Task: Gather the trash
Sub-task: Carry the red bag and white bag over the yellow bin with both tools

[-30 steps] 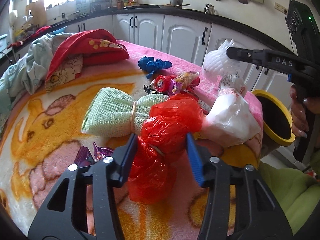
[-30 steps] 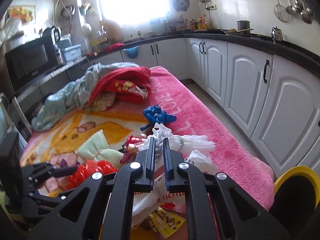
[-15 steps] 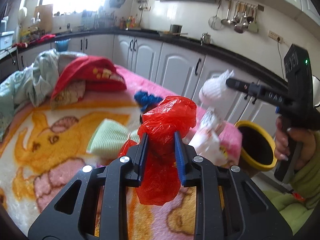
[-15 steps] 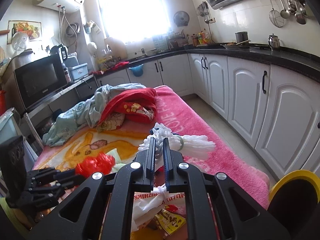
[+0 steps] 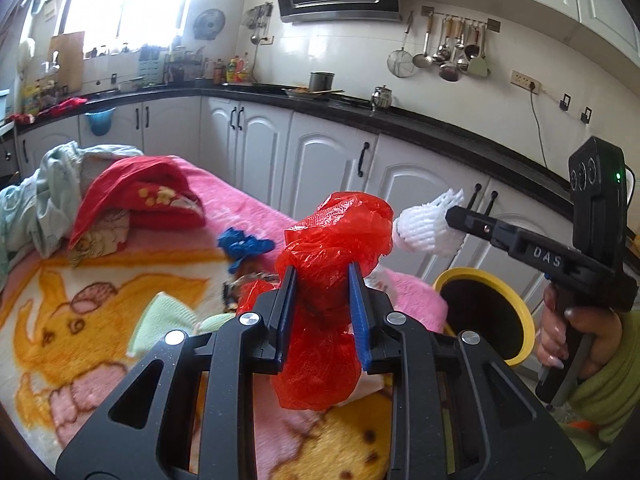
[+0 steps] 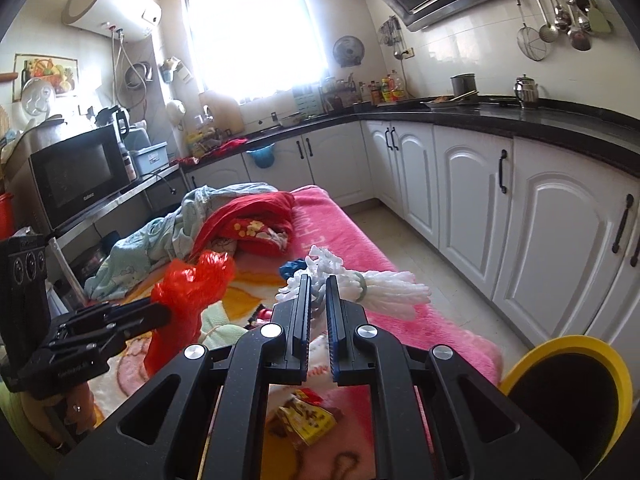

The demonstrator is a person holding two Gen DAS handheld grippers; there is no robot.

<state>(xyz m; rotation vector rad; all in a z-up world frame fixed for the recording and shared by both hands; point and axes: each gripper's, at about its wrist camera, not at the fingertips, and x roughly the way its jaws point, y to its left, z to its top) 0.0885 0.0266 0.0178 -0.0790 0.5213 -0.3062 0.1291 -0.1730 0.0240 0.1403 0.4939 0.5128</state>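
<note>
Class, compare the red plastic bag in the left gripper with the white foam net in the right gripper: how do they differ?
The red plastic bag is glossy, crumpled film; the white foam net is a matt, ribbed mesh with a band round it. The bag stands upright, hanging below the left gripper; the net lies sideways across the right gripper. Shared: each is clamped and lifted off the blanket, near the yellow-rimmed bin.

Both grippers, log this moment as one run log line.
left gripper: shut on red plastic bag, lifted | right gripper: shut on white foam net, lifted | yellow-rimmed bin: open, nothing dropped yet
</note>
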